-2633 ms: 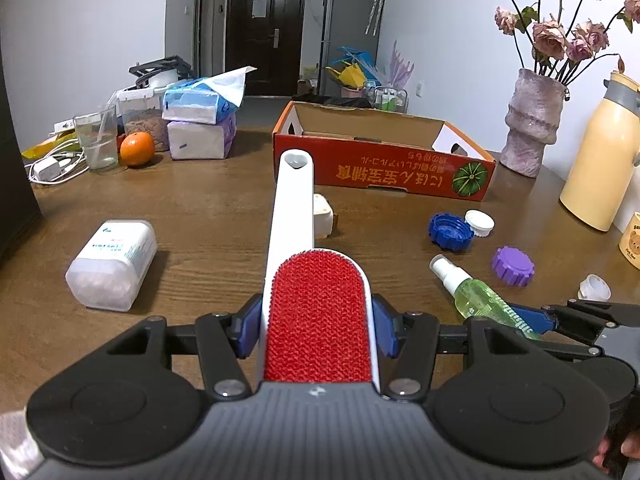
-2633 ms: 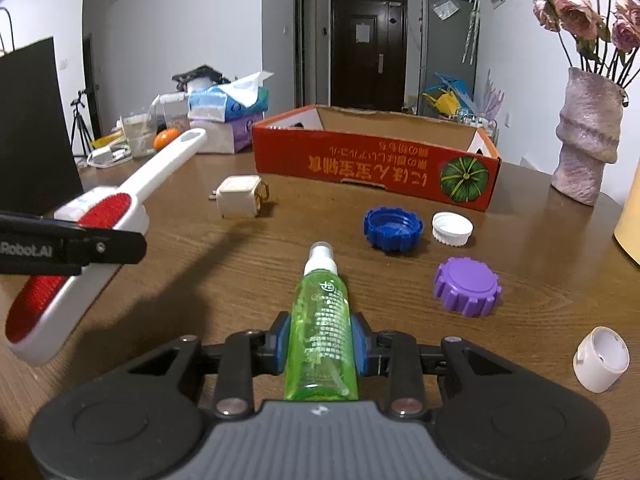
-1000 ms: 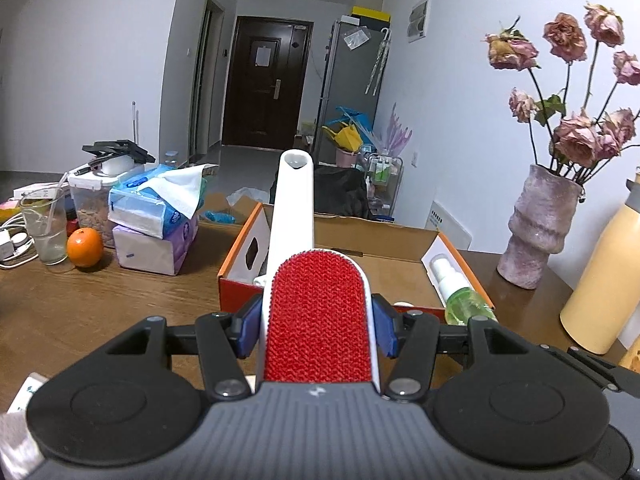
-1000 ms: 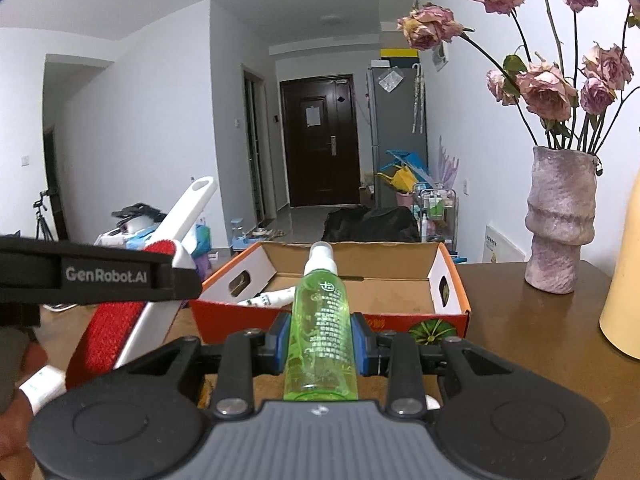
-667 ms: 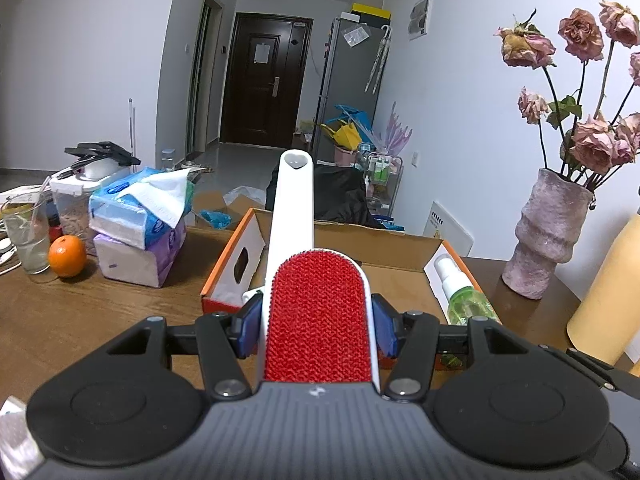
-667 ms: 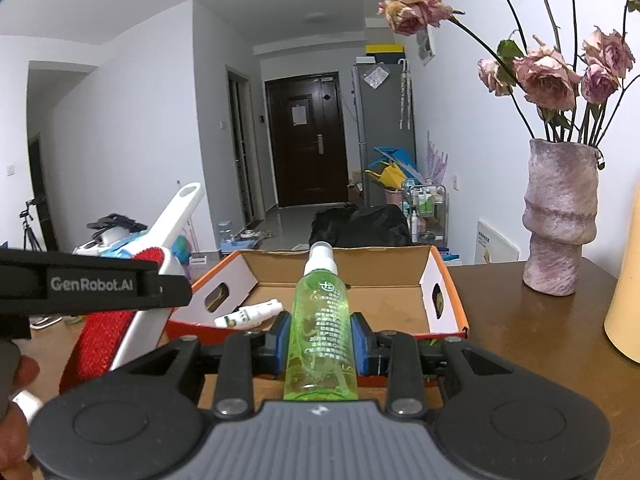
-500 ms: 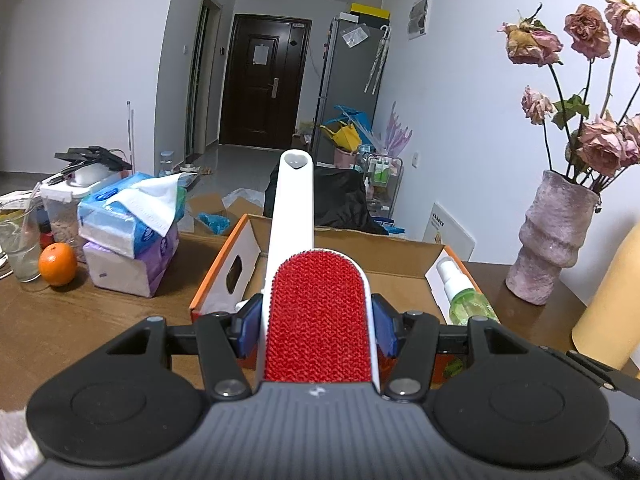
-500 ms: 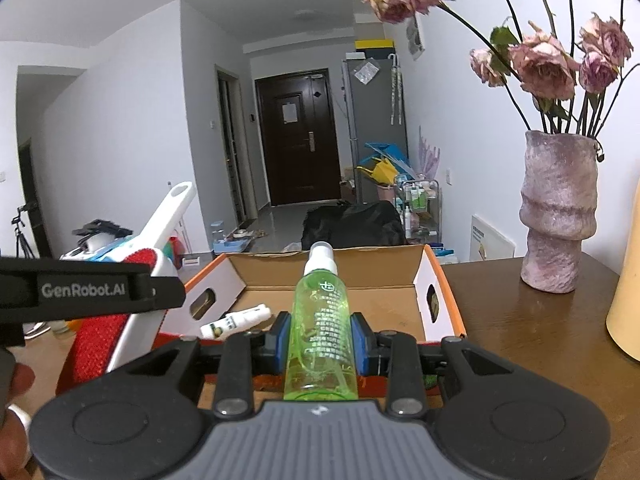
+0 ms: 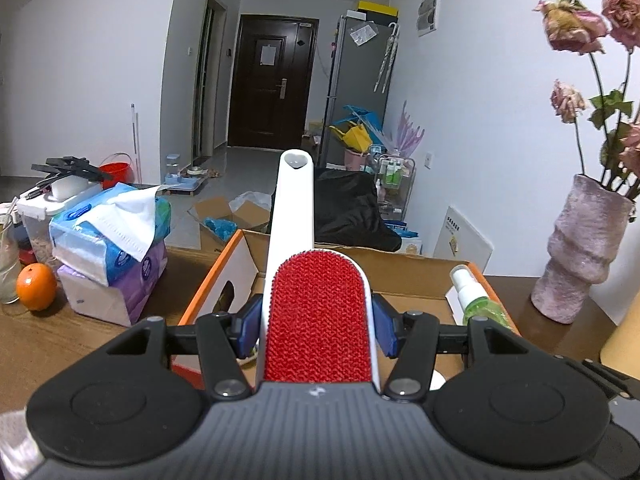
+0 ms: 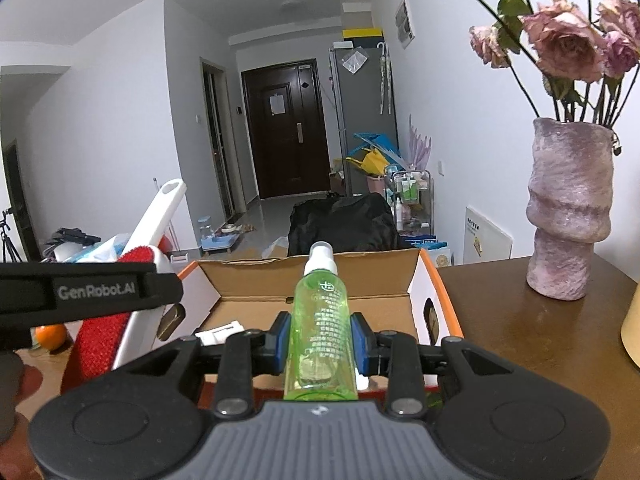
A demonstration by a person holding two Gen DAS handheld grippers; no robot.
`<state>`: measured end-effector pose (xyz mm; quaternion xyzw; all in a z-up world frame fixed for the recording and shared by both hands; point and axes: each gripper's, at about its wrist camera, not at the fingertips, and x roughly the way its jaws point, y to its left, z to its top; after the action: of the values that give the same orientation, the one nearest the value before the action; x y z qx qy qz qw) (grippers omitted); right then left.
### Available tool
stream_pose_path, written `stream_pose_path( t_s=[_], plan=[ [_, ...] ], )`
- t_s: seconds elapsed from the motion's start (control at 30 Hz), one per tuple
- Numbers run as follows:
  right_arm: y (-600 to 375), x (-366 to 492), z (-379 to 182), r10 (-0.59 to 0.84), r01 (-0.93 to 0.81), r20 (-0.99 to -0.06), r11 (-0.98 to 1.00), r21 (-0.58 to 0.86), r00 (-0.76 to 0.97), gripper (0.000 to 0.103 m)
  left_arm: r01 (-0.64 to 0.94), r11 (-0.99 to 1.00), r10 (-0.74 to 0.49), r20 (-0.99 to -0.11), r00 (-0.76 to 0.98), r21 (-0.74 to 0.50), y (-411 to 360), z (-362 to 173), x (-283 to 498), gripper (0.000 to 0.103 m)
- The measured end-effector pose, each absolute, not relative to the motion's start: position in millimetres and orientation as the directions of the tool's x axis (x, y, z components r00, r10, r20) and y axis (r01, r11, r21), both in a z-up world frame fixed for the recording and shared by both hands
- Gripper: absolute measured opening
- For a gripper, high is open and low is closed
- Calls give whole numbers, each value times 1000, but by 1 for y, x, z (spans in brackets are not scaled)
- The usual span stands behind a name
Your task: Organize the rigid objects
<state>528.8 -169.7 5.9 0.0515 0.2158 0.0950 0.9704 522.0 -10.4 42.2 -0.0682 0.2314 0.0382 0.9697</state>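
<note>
Left gripper (image 9: pixel 316 334) clamps the lint brush (image 9: pixel 318 328), right gripper (image 10: pixel 320 340) clamps the spray bottle (image 10: pixel 320 320); cardboard box (image 10: pixel 436 280) at twelve o'clock, both drops pending.

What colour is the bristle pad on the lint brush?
Red, on a white body; the lint brush shows best in the left wrist view.

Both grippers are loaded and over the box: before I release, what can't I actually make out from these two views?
- Cardboard box floor: the near part is hidden in both wrist views by the gripper bodies, the lint brush and the spray bottle.
- White item in the box: mostly covered in the right wrist view; cannot be identified.
- Spray bottle label: print too small to read.
- Table ahead of the box: hidden.
</note>
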Motion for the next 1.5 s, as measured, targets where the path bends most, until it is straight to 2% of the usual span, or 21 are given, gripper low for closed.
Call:
stream_pose_path(
  t_s=[0.8,1.17,1.23,1.3,1.33,1.4,1.43,1.47,1.5],
  plan=[
    [-163,595,-10,157,-112,-453,986,125,877,30,-79,994,37,-424,905,-80,-16,16,595,57],
    [-163,609,-18,150,-99,-479,986,131,865,30,-71,996,34,-474,880,-61,-16,5,609,58],
    [-164,611,-19,155,-105,-488,986,128,859,30,-87,994,49,-477,877,-59,-14,5,608,65],
    [-163,613,-21,147,-97,-506,988,124,850,31,-101,994,66,-465,883,-50,-12,7,605,98],
    [-164,613,-21,141,-91,-511,988,121,848,31,-117,992,85,-450,889,-42,-10,8,602,102],
    [-167,613,-21,125,-76,-518,990,116,846,52,-135,990,106,-436,894,-37,-5,11,598,103],
    [-168,613,-20,117,-64,-519,991,119,847,74,-140,989,109,-439,892,-40,-2,11,597,103],
    [-169,611,-20,105,-51,-513,992,119,852,90,-146,988,110,-446,889,-48,2,11,597,103],
    [-169,610,-19,97,-45,-508,993,114,856,92,-151,987,110,-454,884,-55,6,11,597,103]
  ],
)
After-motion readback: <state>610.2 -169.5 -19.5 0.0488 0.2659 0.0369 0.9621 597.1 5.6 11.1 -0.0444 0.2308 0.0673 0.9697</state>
